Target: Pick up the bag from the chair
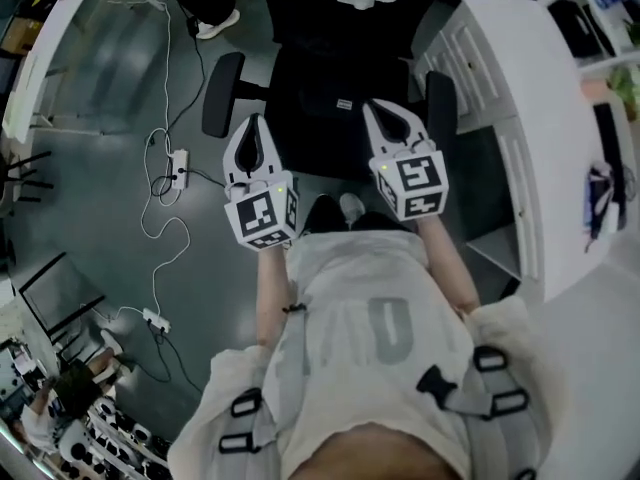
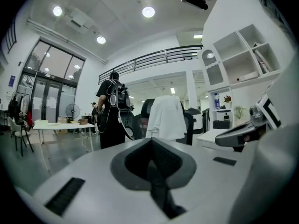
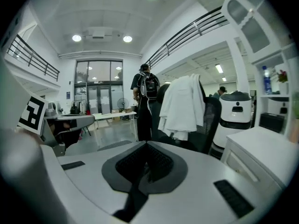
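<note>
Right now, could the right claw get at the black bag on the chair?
Probably yes: the right claw hangs near the black bag on the chair, nothing between them, though its shut jaws must open first.

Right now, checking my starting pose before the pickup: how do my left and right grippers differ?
The left gripper is held nearer the person, tips by the office chair's left armrest; the right gripper reaches farther, tips over the seat. Both are shut and empty.
</note>
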`<state>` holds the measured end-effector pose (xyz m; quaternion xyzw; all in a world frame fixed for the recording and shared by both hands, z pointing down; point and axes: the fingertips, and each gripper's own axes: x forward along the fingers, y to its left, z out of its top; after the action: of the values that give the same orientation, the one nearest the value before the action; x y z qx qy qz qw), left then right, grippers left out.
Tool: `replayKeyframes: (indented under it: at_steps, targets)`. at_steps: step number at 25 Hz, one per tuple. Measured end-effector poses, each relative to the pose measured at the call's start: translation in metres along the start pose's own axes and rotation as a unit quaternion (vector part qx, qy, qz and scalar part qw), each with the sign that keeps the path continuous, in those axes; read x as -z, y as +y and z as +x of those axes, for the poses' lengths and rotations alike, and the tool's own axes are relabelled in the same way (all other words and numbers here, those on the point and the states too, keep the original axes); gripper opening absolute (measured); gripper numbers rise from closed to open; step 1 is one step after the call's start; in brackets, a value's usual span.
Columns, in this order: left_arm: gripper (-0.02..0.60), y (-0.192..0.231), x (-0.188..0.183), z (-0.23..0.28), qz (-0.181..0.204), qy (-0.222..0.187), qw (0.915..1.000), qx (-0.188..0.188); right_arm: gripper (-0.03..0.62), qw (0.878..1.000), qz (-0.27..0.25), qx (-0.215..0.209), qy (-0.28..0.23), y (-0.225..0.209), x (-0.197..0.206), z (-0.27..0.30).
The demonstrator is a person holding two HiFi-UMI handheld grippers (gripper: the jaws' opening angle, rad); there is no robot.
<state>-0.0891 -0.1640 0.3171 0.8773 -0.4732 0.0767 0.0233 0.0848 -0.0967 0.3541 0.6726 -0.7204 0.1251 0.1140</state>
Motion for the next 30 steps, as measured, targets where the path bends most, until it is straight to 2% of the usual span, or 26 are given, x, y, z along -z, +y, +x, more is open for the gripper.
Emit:
replayKeyframes:
  at_steps: [8,12,16,23,30]
  targets:
    - [0.006,-0.052,-0.018,0.056,0.015,-0.011,0.995,0.098,0.005,0.993,0.037,0.108,-0.004,-0.056,0.002,-0.026]
    - [0.006,-0.072,-0.022,0.077,0.028,-0.01,0.9883,0.149,0.005,0.984,0.056,0.168,-0.014,-0.075,-0.002,-0.037]
    - [0.006,-0.082,-0.027,0.087,0.049,-0.011,0.9792,0.196,0.005,0.974,0.069,0.213,-0.02,-0.076,-0.004,-0.046]
    - [0.006,-0.072,-0.032,0.094,0.05,-0.021,0.9724,0.227,0.005,0.96,0.083,0.266,-0.033,-0.072,-0.007,-0.055]
    - [0.006,-0.064,-0.025,0.093,0.037,-0.021,0.9724,0.229,0.005,0.957,0.086,0.275,-0.024,-0.055,0.0,-0.058]
